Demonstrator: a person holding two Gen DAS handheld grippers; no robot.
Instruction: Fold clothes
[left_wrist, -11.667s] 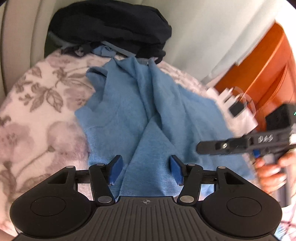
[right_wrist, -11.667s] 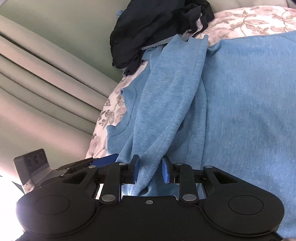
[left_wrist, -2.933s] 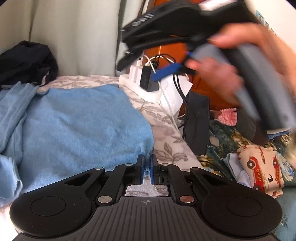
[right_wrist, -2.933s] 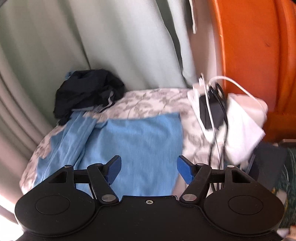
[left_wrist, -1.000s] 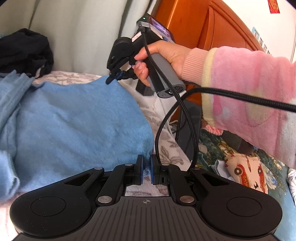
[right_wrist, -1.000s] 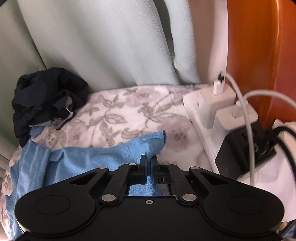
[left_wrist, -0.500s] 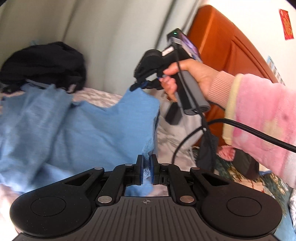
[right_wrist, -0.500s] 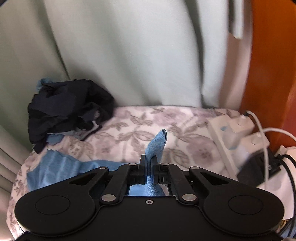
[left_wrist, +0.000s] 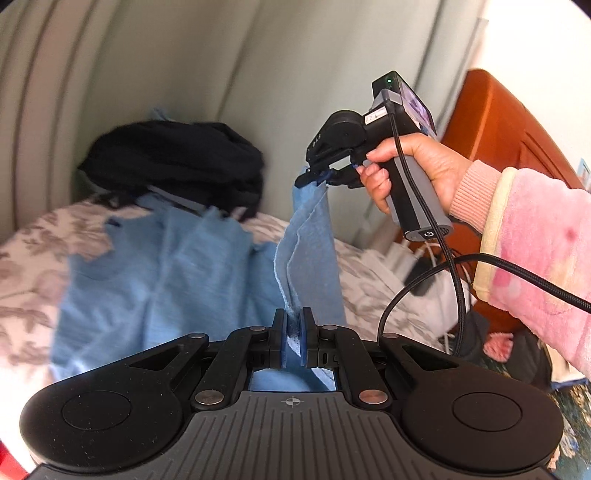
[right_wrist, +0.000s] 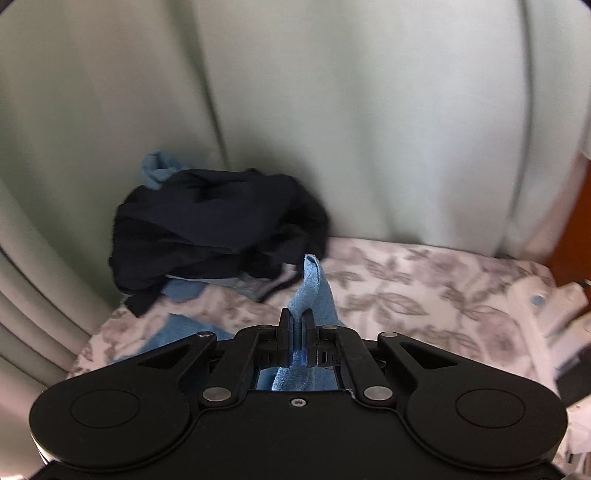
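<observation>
Between its blue pads, the left claw (left_wrist: 293, 341) pinches an edge of the blue garment (left_wrist: 155, 273). The right claw (left_wrist: 319, 177), in a hand (left_wrist: 413, 166) with a pink sleeve (left_wrist: 535, 251), grips another corner, raised. The rest of the garment sprawls on the floral bedspread (right_wrist: 406, 288), beside a dark clothing pile (right_wrist: 218, 229) against the curtain (right_wrist: 332, 110).

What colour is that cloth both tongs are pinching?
Light blue, plain. The cloth shows best in the left wrist view, lifted above the floral bedspread.
</observation>
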